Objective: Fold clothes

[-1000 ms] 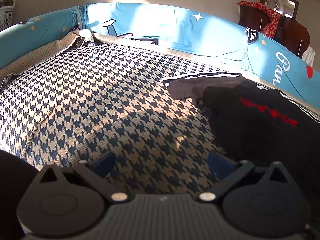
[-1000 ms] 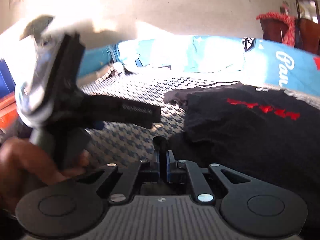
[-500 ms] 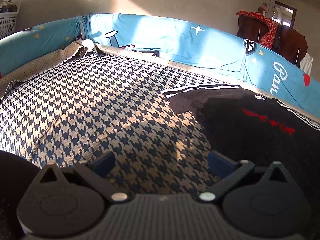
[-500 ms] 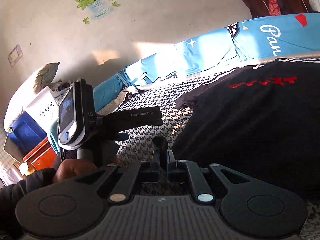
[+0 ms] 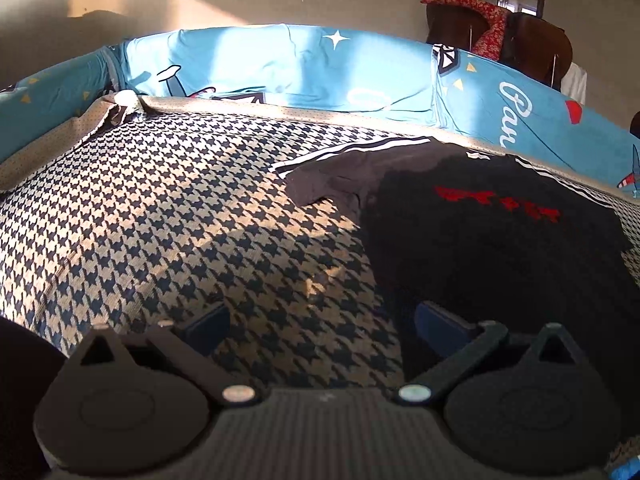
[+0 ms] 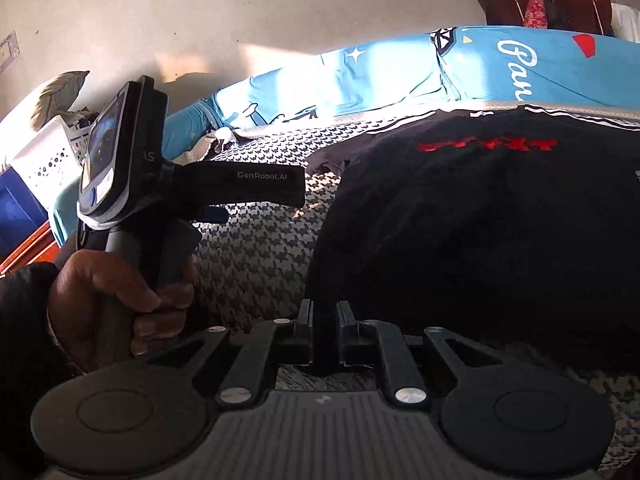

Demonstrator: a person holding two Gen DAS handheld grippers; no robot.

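Since half a second ago, right-wrist view has levelled and dropped closer to the shirt; left-wrist view has shifted little.

Black shirt [image 5: 500, 248] with red lettering lies spread on the houndstooth bedcover [image 5: 168, 208], sleeve extended toward the blue bolster [image 5: 304, 68] along the far edge. Left gripper [image 5: 320, 322] hovers over bare bedcover just left of the shirt hem, jaws wide apart, nothing between them. Right gripper [image 6: 323, 316] has its jaws together, pinching a dark fold at the shirt's near edge. Right-wrist view shows the person's left hand [image 6: 116, 292] wrapped around the left gripper's handle, beside the shirt [image 6: 480, 220]. White basket [image 6: 44, 156] stands at far left.
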